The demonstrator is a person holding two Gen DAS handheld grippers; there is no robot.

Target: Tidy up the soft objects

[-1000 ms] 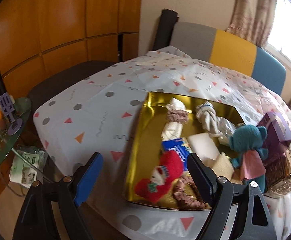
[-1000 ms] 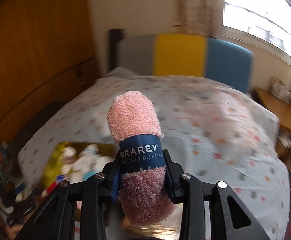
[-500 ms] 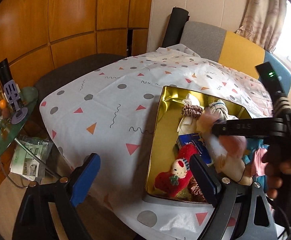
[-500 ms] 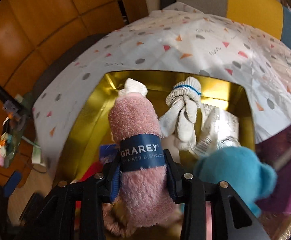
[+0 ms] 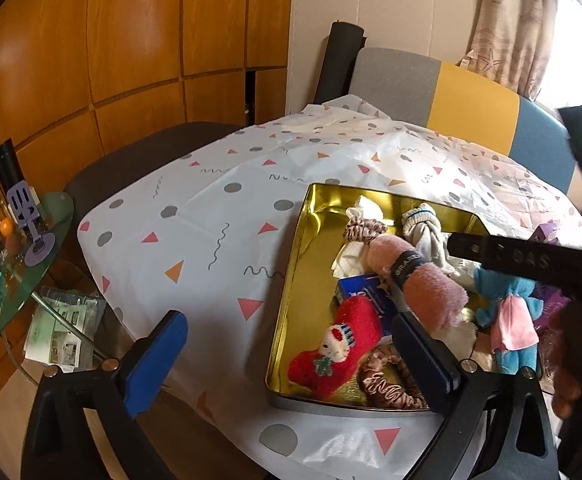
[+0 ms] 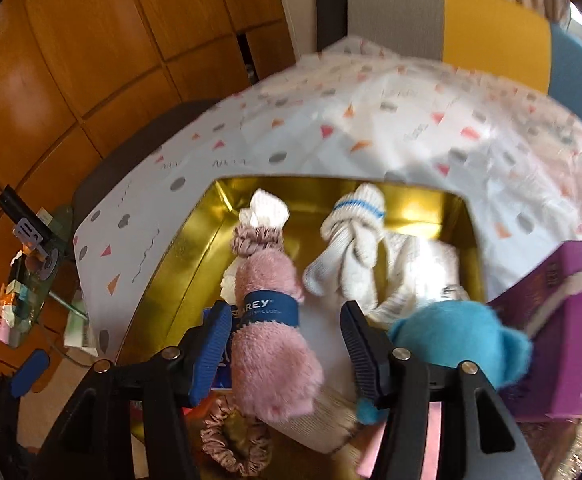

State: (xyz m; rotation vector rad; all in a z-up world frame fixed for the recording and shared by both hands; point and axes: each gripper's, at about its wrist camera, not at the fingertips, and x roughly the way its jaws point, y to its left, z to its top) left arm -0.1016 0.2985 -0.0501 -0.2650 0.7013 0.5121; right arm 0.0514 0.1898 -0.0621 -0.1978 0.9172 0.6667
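A pink fluffy dishcloth roll (image 6: pixel 271 340) with a dark blue band lies in the gold tin tray (image 6: pixel 195 248), resting on other soft items. My right gripper (image 6: pixel 287 320) straddles it and its jaws are opening; a gap shows between the roll and the right pad. In the left wrist view the roll (image 5: pixel 419 276) sits mid-tray under the right gripper's black finger (image 5: pixel 491 250). My left gripper (image 5: pixel 285 320) hovers at the tray's (image 5: pixel 295 280) near left corner, its jaws still opening and wide apart with nothing between them.
The tray also holds a red Christmas sock (image 5: pixel 331 348), knotted white socks (image 6: pixel 351 240), scrunchies (image 6: pixel 235 440), a blue packet (image 5: pixel 367 292) and a teal plush bear (image 6: pixel 459 340). A purple box (image 6: pixel 563 320) stands right of the tray. A glass side table (image 5: pixel 11 280) is far left.
My right gripper came down from above the table into the tray with the pink roll, and its jaws spread off the roll. The left gripper's jaws widened a little.
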